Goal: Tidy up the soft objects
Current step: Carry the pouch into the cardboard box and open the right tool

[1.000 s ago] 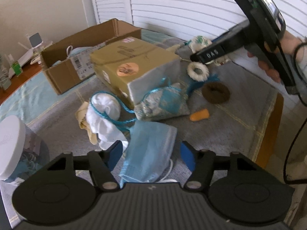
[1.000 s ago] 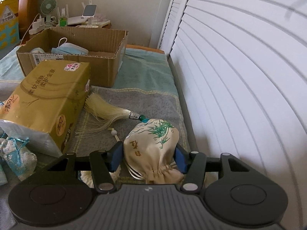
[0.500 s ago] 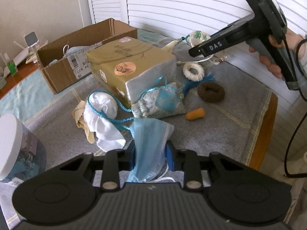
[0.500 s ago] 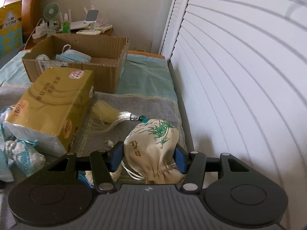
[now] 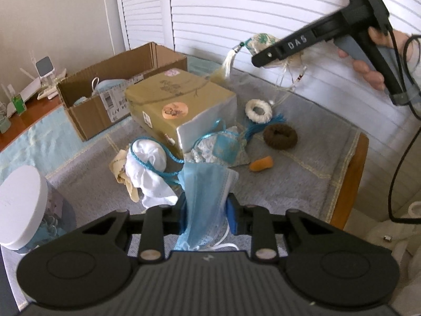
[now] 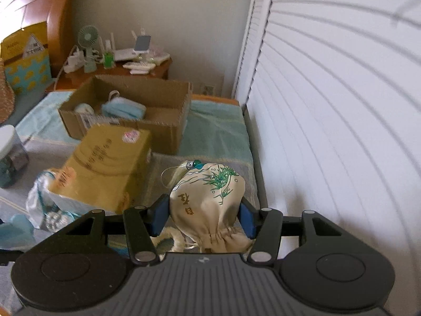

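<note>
Hidden or unclear: the lower end of the blue face mask (image 5: 204,197) drops behind the left gripper (image 5: 206,214) body and is cut off from view. The cream drawstring pouch (image 6: 208,205) has its gathered neck partly hidden behind the right gripper (image 6: 204,217) body. In the left wrist view the same pouch is largely masked by the right gripper's dark finger; only its top and the pale tassel (image 5: 229,62) hanging at 10 o'clock from it show. Contents of the cardboard box (image 6: 158,121) are partly hidden by its walls; another blue mask lies inside.

Jaws: the left gripper is pinching the face mask, pads pressed onto the fabric. The right gripper is clamped on the pouch, held off the surface.

Surface and room: a grey blanket (image 5: 302,173) covers the table, with a teal cloth beyond. A gold tissue box (image 5: 179,105) stands at 12 o'clock from the mask. White louvred doors (image 6: 342,105) run along the right; a wooden side table sits in the far corner.
</note>
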A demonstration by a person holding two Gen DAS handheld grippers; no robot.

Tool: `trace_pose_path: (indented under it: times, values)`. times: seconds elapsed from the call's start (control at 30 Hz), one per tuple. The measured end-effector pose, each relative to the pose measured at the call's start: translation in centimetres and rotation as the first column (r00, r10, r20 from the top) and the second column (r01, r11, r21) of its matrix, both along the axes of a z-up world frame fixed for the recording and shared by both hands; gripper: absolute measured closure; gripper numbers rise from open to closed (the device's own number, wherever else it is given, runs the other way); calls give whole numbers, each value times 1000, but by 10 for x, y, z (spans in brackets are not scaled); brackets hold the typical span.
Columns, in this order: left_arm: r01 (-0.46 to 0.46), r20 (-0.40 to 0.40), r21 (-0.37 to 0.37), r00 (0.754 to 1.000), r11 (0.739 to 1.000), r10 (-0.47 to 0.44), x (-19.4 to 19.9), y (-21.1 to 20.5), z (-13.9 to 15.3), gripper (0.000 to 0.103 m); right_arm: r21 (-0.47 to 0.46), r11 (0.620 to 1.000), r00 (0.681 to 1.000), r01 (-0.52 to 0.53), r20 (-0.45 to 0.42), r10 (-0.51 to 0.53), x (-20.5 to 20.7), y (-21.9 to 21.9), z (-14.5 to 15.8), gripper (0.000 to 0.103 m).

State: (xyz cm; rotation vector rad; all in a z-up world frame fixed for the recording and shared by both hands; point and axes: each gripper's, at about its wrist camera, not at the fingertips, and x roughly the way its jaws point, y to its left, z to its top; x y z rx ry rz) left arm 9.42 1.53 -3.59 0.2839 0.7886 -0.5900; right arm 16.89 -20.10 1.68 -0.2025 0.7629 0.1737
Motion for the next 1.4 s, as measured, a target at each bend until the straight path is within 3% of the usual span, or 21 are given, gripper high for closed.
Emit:
trace_pose_path:
  times: [0.43, 0.77, 1.2, 1.4]
  values:
    - [23, 28, -56, 999, 998, -21, -5, 8, 7, 75, -2, 991, 990, -130, 54, 130, 45, 28, 59, 43]
    - [-12, 31, -88, 999, 996, 15, 3, 21, 9, 75, 35, 949, 946, -315, 94, 310, 103, 79, 100, 43]
    - [-83, -2, -107, 997, 991, 83, 20, 31, 7, 75, 48, 873, 873, -486, 64, 483, 178, 143, 76, 43]
    - [-86, -8, -96, 996, 992, 85, 22, 30, 5, 75, 20, 871, 871, -491, -17, 491, 186, 138, 40, 43]
